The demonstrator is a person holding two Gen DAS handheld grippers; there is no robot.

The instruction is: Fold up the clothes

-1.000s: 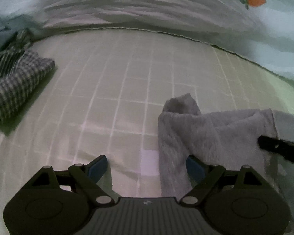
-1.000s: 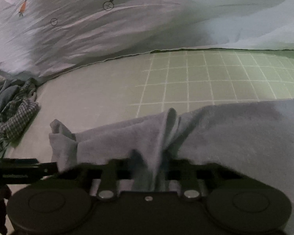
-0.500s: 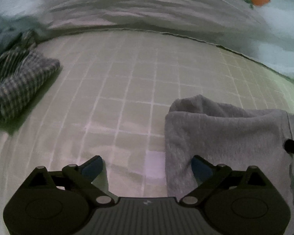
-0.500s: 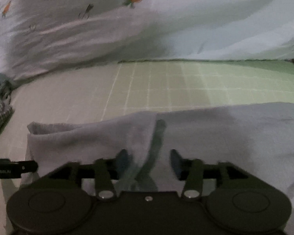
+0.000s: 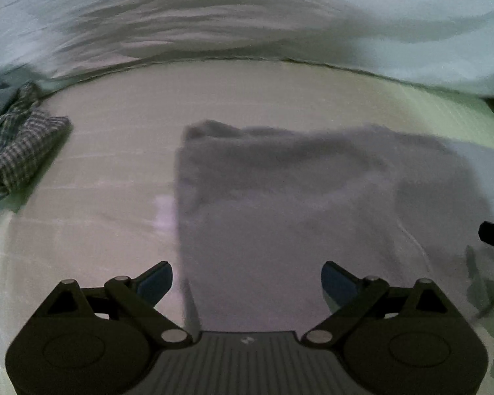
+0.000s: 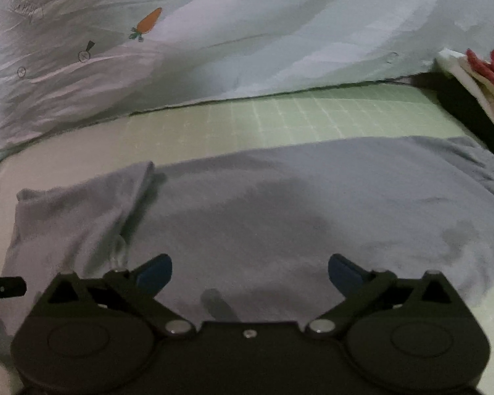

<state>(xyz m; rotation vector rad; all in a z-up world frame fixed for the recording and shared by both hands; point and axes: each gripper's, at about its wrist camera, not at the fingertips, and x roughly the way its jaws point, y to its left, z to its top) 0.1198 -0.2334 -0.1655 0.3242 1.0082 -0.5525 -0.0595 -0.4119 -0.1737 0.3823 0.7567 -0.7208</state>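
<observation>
Work surface: a bed sheet (image 6: 313, 115), pale green with a white grid print, dimly lit, grid washed out toward the left in both views. Far edge of the sheet is bordered by a bunched white duvet (image 6: 247, 33) printed with carrots; it runs the full width of both views. A stack of white and red fabric (image 6: 477, 72) is seen at the far right of the right wrist view, edge-on, details not resolvable.

Grey garment (image 6: 280, 204) is laid flat on the sheet, spread left to right, directly ahead of both tools. One flap is folded over at its left end (image 6: 82, 217), with a raised crease beside it. In the left wrist view the garment (image 5: 296, 197) fills the centre and right; that view is motion-blurred.

A crumpled checked garment (image 5: 19, 151) is seen at the left edge, well apart from the grey one, with bluish cloth behind it.

Left gripper (image 5: 247, 283): jaws spread wide, nothing gripped, garment's left edge beneath them. Right gripper (image 6: 250, 273): jaws have just been opening, now fully apart, nothing clamped, cloth lying below. Nothing is seen blocking access to the garment.
</observation>
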